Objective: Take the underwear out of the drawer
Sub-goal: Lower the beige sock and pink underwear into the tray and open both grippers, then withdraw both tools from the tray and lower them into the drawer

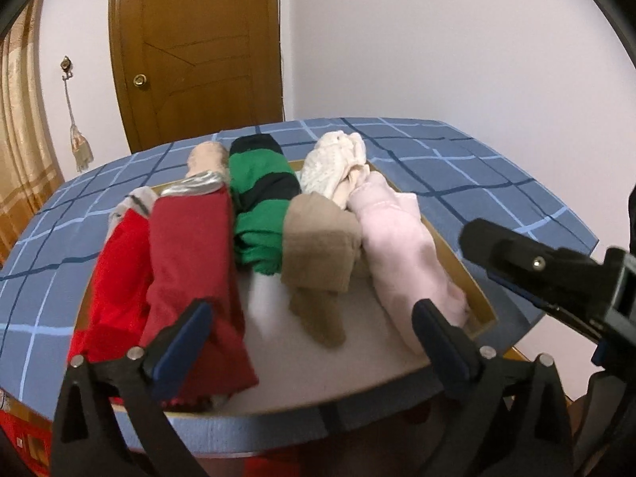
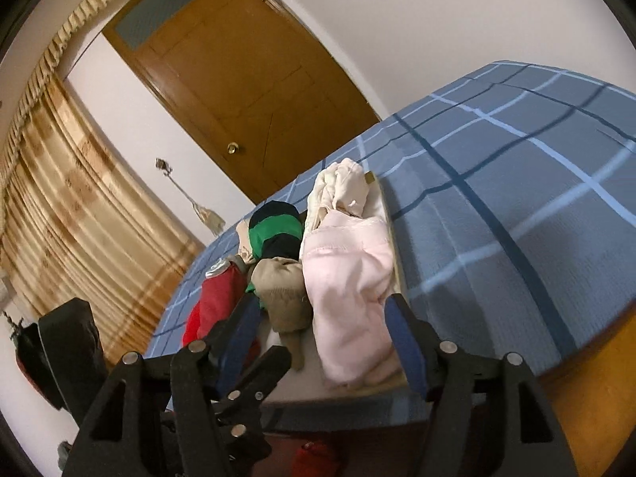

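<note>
You held both claws released, left claw (image 1: 312, 328) and right claw (image 2: 318, 338), near seven rolled underwear pieces (image 1: 260, 222) in one drawer (image 1: 457, 250).

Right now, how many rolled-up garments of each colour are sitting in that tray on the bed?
Red: 2
Green and black striped: 1
Tan: 1
Pink: 1
Cream or white: 1
Peach: 1
Grey, partly hidden: 1
Total: 8
</note>
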`<state>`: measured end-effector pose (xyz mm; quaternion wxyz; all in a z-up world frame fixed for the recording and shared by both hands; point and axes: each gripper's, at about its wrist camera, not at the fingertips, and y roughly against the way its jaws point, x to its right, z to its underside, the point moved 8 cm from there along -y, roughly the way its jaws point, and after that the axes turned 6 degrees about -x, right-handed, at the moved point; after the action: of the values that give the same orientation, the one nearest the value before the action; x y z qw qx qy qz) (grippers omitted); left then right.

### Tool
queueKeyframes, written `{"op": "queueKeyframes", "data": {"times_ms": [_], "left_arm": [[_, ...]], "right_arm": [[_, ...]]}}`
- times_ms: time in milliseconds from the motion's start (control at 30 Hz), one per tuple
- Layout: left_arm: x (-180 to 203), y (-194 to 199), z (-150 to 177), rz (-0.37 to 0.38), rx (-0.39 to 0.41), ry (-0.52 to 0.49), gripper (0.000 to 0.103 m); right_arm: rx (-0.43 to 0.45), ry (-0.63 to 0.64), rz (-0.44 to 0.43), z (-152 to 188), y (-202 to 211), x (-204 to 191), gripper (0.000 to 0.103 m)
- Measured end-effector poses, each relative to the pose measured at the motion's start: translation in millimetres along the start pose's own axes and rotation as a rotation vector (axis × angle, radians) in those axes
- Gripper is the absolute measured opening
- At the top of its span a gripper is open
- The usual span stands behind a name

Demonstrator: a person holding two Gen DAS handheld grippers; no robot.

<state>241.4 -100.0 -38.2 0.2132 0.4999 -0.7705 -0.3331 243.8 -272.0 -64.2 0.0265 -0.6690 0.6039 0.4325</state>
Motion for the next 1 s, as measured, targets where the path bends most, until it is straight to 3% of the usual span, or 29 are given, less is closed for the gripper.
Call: {"op": "queueKeyframes", "data": {"times_ms": [1000], "left_arm": [[-27, 38, 71, -0.05, -0.01, 0.019, 0.102]], "right_arm": [[0.034, 0.104, 0.073, 70, 45, -11, 0.068]]}}
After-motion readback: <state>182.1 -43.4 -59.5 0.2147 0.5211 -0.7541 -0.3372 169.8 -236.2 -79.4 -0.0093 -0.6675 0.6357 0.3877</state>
